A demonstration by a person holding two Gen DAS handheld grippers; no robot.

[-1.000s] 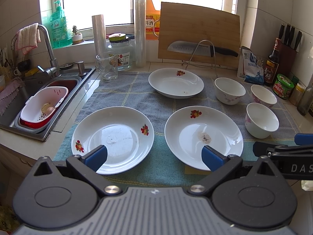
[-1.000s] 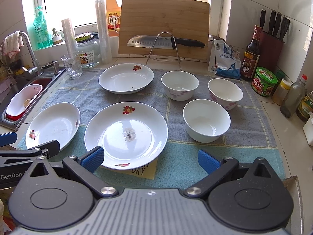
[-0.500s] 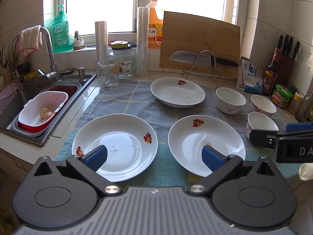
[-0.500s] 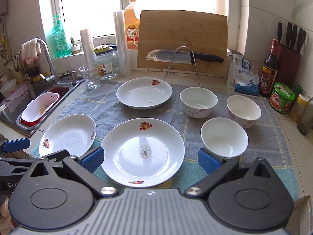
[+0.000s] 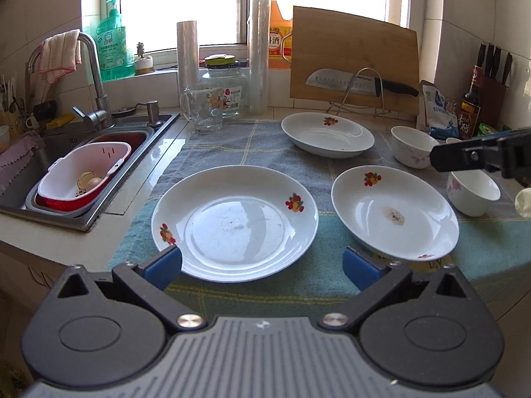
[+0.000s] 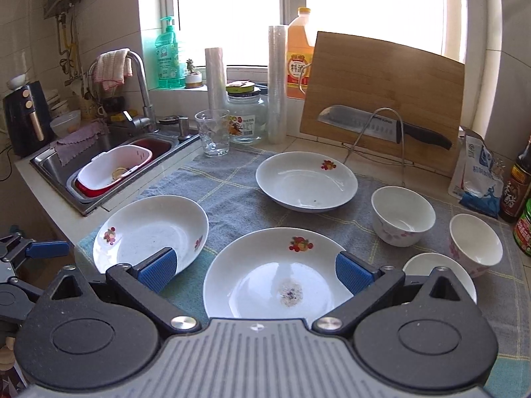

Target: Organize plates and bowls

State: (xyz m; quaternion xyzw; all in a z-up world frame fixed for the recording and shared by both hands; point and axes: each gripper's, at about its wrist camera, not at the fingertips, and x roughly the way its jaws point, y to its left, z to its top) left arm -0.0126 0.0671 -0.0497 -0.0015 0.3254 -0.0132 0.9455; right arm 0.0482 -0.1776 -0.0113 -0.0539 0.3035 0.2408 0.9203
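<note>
Three white flowered plates lie on a grey-green cloth [image 5: 232, 146]: a front-left plate [image 5: 232, 222] [image 6: 149, 232], a front-right plate [image 5: 395, 212] [image 6: 278, 275] with a dark stain, and a far plate [image 5: 327, 134] [image 6: 305, 180]. Three white bowls stand to the right: one far [image 5: 413, 146] [image 6: 403, 214], one far right [image 6: 474, 242], one near [image 5: 473, 192] [image 6: 428, 265]. My left gripper [image 5: 262, 263] is open and empty just before the front-left plate. My right gripper [image 6: 257, 268] is open and empty above the front-right plate's near rim.
A sink [image 5: 59, 152] with a white basket [image 5: 86, 175] lies at the left. A glass mug [image 5: 204, 111], a jar [image 5: 225, 88], rolls, a cutting board [image 5: 351, 63] with a knife, sauce bottles and a knife block [image 5: 491, 89] line the back.
Both grippers have pulled back and risen, and both views have swung left. The plates and bowls have not moved. Both grippers stay open.
</note>
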